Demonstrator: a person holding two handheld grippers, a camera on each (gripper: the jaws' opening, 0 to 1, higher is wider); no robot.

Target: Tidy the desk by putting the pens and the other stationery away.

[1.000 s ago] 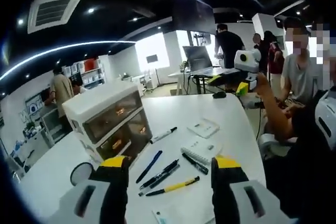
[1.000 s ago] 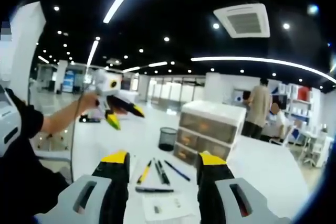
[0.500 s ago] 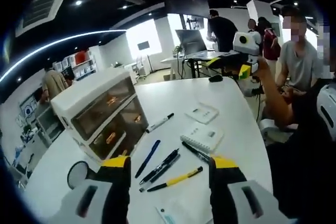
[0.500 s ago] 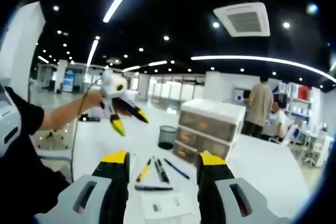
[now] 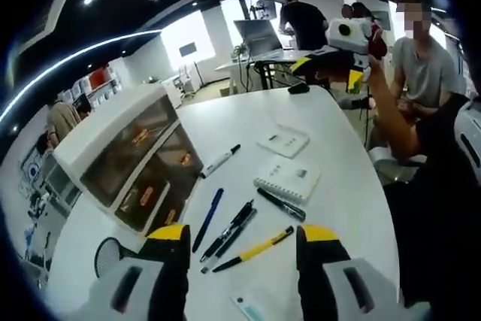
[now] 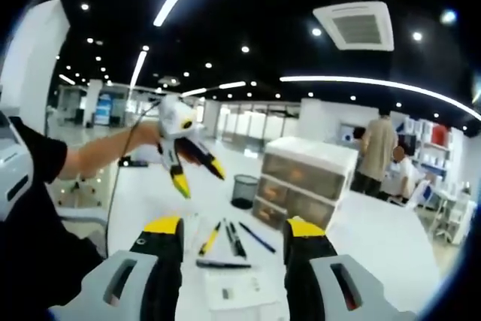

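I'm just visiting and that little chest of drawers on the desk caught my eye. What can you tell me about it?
The chest of drawers is a small white plastic unit with a flat white top and three stacked see-through drawers, all shut, with small orange things dimly visible inside. It stands upright on the white desk. A black mesh cup stands next to it, and pens lie in front without touching it.

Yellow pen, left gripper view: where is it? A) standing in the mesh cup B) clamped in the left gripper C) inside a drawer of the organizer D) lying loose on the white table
D: the yellow pen lies flat on the white table, beyond the open left gripper, beside the dark pens.
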